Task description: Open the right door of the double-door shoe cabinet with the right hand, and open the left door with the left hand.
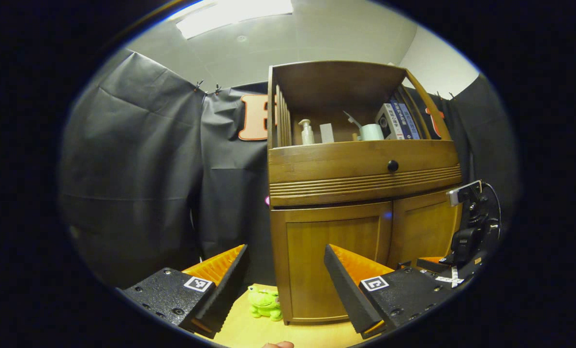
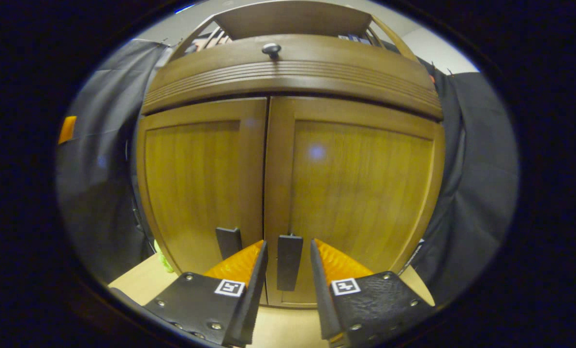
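The wooden shoe cabinet (image 2: 288,72) fills the right gripper view with both doors shut. On the right door (image 2: 360,183) a dark upright handle (image 2: 289,270) stands between the fingers of my right gripper (image 2: 288,241), which is open, with a small gap on each side. The left door (image 2: 196,183) has its own handle (image 2: 228,241) just beside the seam. My left gripper (image 1: 285,256) is open and holds nothing, a short way in front of the left door (image 1: 331,251). The right gripper (image 1: 462,241) shows at the right door (image 1: 425,227).
The cabinet stands on a light wooden table (image 1: 268,333). A green frog toy (image 1: 264,302) lies by its left front corner. Above the doors are a drawer with a dark knob (image 1: 392,166) and an open shelf with a pump bottle (image 1: 307,133) and books (image 1: 399,121).
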Demonstrator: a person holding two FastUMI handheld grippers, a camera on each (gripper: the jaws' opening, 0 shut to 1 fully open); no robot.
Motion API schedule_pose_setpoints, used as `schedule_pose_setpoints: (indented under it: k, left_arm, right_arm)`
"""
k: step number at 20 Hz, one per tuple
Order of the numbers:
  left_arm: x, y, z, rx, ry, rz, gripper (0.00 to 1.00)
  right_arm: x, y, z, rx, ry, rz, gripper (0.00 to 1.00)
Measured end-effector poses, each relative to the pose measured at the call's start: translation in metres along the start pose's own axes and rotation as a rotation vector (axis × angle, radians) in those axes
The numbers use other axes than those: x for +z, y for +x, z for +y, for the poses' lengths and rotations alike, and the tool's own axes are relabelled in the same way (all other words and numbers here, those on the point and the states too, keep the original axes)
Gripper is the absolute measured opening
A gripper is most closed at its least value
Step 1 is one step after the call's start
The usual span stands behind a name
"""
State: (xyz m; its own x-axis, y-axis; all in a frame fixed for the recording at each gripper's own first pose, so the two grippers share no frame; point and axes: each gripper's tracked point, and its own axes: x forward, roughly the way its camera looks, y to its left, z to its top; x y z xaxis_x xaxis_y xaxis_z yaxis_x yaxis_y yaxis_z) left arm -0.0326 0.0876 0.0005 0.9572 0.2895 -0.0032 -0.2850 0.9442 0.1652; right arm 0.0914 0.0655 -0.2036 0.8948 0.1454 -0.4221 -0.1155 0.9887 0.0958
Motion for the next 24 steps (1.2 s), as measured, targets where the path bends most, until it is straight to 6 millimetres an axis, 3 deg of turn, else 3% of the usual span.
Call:
schedule_pose_setpoints:
  k: [4, 6, 12, 19, 20, 24]
  left_arm:
    - [-0.002, 0.003, 0.02, 0.056, 0.014, 0.008, 0.94]
    - [-0.003, 0.002, 0.027, 0.078, 0.019, 0.006, 0.94]
    - [-0.004, 0.002, 0.026, 0.069, 0.005, 0.012, 0.94]
    - [0.002, -0.005, 0.009, 0.014, -0.007, -0.006, 0.94]
    - [0.003, -0.006, 0.007, 0.006, -0.012, -0.007, 0.94]
    - [0.003, -0.012, -0.004, -0.028, -0.04, -0.005, 0.94]
  right_arm:
    - [-0.007, 0.022, -0.005, -0.052, -0.005, 0.033, 0.49]
    - [-0.004, 0.025, -0.003, -0.066, 0.029, 0.024, 0.33]
    - [-0.007, 0.023, -0.004, -0.091, 0.06, 0.036, 0.29]
    - [-0.012, -0.014, -0.016, -0.138, 0.1, 0.022, 0.25]
    - [-0.012, -0.02, -0.018, -0.142, 0.104, 0.02, 0.29]
    - [-0.017, -0.042, -0.024, -0.159, 0.117, 0.021, 0.29]
